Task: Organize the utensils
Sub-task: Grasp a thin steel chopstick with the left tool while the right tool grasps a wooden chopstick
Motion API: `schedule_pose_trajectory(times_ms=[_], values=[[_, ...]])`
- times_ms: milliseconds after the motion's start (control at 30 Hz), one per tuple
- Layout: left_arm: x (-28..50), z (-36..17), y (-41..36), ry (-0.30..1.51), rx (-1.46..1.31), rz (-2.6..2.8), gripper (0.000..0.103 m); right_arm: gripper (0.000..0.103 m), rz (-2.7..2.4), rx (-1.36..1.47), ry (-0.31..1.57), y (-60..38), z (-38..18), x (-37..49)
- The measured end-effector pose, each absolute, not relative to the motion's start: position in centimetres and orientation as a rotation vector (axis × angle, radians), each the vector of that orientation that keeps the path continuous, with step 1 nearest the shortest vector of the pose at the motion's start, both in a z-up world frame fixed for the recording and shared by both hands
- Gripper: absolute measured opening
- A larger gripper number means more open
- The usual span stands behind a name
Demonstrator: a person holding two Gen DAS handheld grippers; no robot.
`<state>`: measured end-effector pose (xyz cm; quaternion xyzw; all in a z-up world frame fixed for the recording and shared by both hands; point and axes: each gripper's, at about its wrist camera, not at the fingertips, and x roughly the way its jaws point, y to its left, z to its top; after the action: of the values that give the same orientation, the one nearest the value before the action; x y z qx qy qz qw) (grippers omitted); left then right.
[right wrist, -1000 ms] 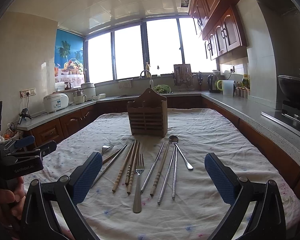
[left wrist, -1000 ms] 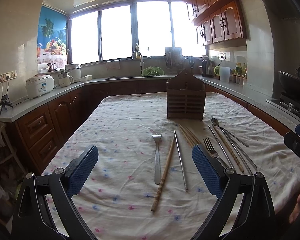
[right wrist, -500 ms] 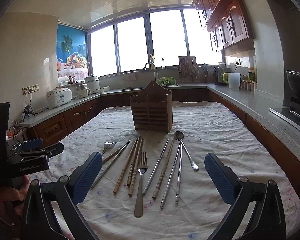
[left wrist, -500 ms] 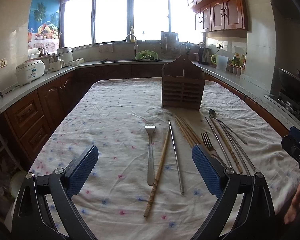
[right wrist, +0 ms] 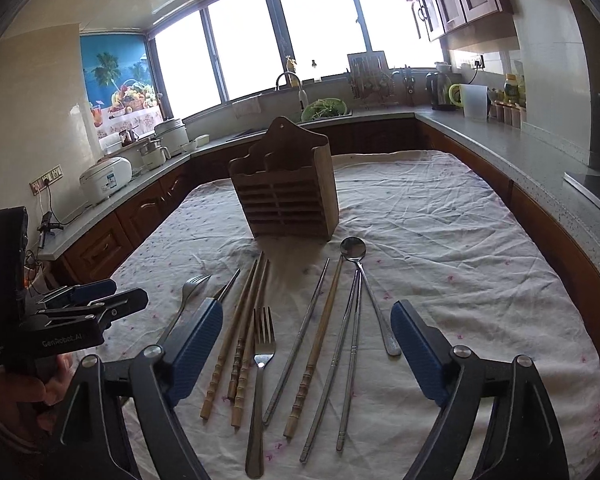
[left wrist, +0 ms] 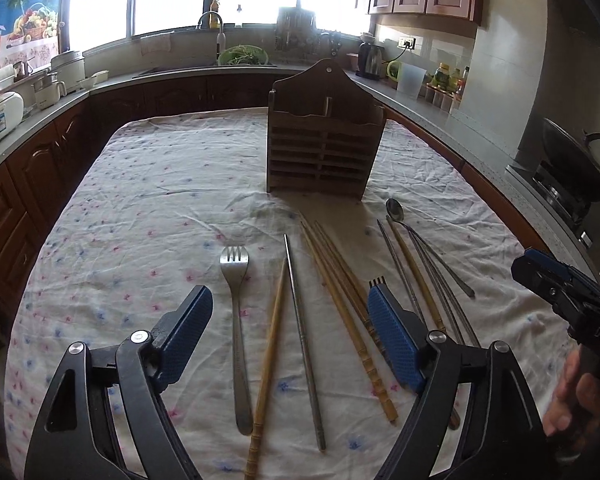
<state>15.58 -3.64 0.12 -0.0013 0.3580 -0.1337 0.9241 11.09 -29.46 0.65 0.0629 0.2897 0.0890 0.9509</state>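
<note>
A brown wooden utensil holder [left wrist: 322, 148] stands upright mid-table; it also shows in the right wrist view [right wrist: 288, 192]. Utensils lie in a row in front of it: a metal fork [left wrist: 236, 320], a wooden chopstick [left wrist: 270, 356], a metal chopstick [left wrist: 300, 328], several wooden chopsticks [left wrist: 340, 300], a spoon [left wrist: 396, 210]. My left gripper [left wrist: 290, 338] is open and empty, low over the fork and chopsticks. My right gripper [right wrist: 306, 346] is open and empty over a second fork [right wrist: 260, 364], wooden chopsticks [right wrist: 240, 332], metal chopsticks [right wrist: 348, 348] and the spoon [right wrist: 354, 250].
A white floral cloth [left wrist: 148, 208] covers the table. Dark wood cabinets and grey counters ring it, with a rice cooker [right wrist: 104, 178] at left, a sink [left wrist: 242, 56] at the back and a wok on a stove [left wrist: 576, 160] at right.
Both grippers have tipped down and moved forward, closer to the row of utensils. Both stay open and empty.
</note>
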Motion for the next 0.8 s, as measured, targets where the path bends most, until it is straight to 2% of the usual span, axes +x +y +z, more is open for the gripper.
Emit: schedule_pose_trajectory(times_ms=[33,100,200,300,467,633,800], values=[[16.2,0.1,-3.8,0.745,0.000,-0.277,0.077,0.074,0.184,0.150,0.610,-29.8,0.4,12.0],[17.6,-0.1,-4.0,0.769,-0.001,-0.283,0.075,0.058,0.188,0.180,0.658,-30.3,-0.1,13.7],[19.7,-0.7,-4.6,0.813,-0.004,-0.301,0.067,0.044,0.192,0.239,0.718,-31.0,-0.9,16.3],[21.7,-1.3,-5.2,0.847,0.014,-0.303,0.063,0.036,0.196,0.268,0.754,-31.2,-1.5,18.4],[25.4,-3.1,-6.2,0.930,0.045,-0.303,0.050,0.026,0.208,0.274,0.837,-30.7,-2.8,22.1],[28.0,-4.6,-7.1,1.000,0.085,-0.314,0.037,0.020,0.203,0.250,0.915,-30.4,-4.7,25.3],[29.3,-5.7,-7.6,1.040,0.105,-0.322,0.035,0.014,0.187,0.226,0.978,-30.3,-6.5,27.4]])
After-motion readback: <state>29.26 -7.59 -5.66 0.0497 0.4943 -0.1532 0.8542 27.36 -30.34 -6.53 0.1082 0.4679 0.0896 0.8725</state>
